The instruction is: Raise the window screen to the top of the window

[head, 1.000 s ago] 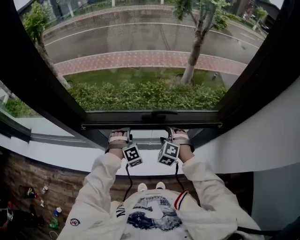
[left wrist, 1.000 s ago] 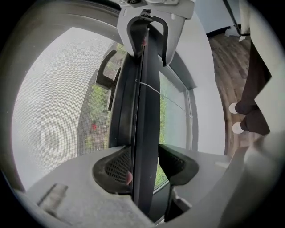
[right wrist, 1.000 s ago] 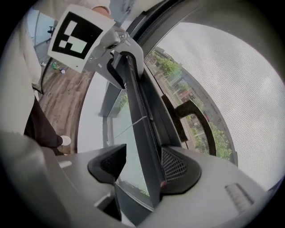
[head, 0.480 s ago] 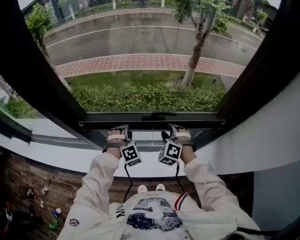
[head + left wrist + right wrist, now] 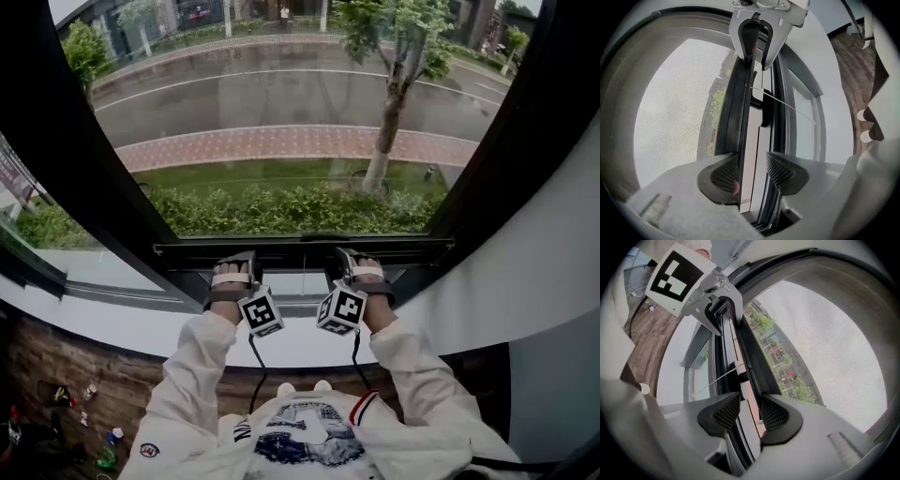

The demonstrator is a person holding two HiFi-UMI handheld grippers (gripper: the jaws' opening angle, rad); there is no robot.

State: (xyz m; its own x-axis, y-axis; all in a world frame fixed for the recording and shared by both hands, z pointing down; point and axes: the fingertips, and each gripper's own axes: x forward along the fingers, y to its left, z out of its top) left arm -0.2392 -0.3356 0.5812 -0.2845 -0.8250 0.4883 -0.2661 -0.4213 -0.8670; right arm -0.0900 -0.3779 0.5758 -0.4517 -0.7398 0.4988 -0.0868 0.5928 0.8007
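Observation:
The window screen's black bottom bar (image 5: 300, 249) runs across the window, with the mesh (image 5: 291, 122) above it. Both grippers reach it from below, the left gripper (image 5: 233, 269) left of the bar's middle handle (image 5: 315, 237) and the right gripper (image 5: 352, 267) right of it. In the left gripper view the bar (image 5: 740, 103) passes between the jaws of the left gripper (image 5: 753, 174), against the mesh-side pad, with a pale strip beside it. The right gripper (image 5: 750, 414) straddles the bar (image 5: 725, 350) too; its jaws have just been closing around it, and a light strip still shows between the pads.
A thin pull cord (image 5: 787, 105) hangs off the bar. The black window frame (image 5: 525, 141) flanks the opening, with the white sill (image 5: 309, 342) below. Street, trees and a hedge lie outside. Wooden floor with small litter (image 5: 56, 398) lies at lower left.
The bottom bar and both grippers have risen together along the frame. The head view has tilted up, showing more of the street.

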